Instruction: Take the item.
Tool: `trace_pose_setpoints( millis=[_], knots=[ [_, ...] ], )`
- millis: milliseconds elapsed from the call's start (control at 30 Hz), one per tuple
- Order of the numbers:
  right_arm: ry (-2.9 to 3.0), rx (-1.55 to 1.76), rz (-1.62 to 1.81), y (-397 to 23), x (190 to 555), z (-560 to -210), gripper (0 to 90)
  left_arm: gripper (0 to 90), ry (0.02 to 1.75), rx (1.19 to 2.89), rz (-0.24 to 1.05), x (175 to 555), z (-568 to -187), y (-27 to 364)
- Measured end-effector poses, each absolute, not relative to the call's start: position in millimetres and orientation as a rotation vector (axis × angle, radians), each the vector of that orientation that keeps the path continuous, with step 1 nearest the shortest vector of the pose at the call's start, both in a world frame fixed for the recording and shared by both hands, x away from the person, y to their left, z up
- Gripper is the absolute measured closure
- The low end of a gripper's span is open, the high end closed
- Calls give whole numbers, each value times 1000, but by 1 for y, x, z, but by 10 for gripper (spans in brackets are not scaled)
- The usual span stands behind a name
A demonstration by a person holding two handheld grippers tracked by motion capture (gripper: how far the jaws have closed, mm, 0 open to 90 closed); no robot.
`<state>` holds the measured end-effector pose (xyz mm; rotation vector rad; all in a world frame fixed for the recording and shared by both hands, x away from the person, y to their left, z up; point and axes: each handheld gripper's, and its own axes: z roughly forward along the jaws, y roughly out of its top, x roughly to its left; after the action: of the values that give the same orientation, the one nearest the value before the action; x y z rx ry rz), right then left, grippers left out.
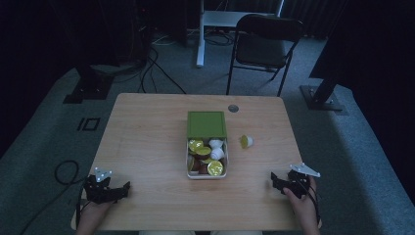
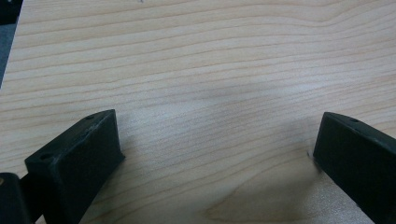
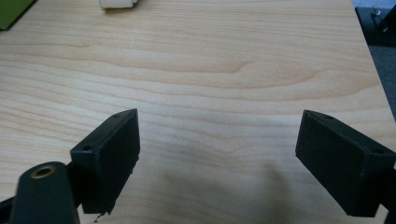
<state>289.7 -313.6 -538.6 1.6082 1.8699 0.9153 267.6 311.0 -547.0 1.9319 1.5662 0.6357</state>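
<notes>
Dim room, dark carpet, black folding chair (image 1: pixel 264 46) behind a pale wooden table (image 1: pixel 147 147). Near the table's middle: white tray (image 1: pixel 190 172) with a green lid (image 1: pixel 206 124) folded back flat on its far side. Inside the tray, small capsules (image 1: pixel 208 156) piled loosely, some with yellow-green foil tops, some white, some dark brown. One more loose capsule (image 1: pixel 246 141) on the wood just to the right of the tray, lying on its side, white body with a yellow-green foil face turned to the left; seen also at the top edge of the right gripper view as a white rounded rim (image 3: pixel 117 4).

Right gripper (image 1: pixel 283 183) near the front right edge of the table, well apart from the loose capsule, held in a hand (image 1: pixel 304 205); fingers (image 3: pixel 109 154) wide apart, nothing between them but bare wood grain. Left gripper (image 1: pixel 117 191) near the front left corner, well apart from the tray; fingers (image 2: pixel 79 158) also wide apart over bare wood, nothing held.
</notes>
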Motion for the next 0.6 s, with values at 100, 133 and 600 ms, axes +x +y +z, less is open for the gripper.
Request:
trace_pose_setpoints(
  millis=[100, 133, 600],
  knots=[
    [1864, 1613, 894, -315, 287, -540, 141, 10, 1566, 1932, 636, 268, -547, 311],
    [1864, 1623, 900, -315, 287, -541, 142, 9, 1567, 1932, 636, 268, -547, 311],
    [1841, 1680, 821, -318, 287, -551, 133, 9, 1566, 1932, 636, 268, -547, 311]
  ],
)
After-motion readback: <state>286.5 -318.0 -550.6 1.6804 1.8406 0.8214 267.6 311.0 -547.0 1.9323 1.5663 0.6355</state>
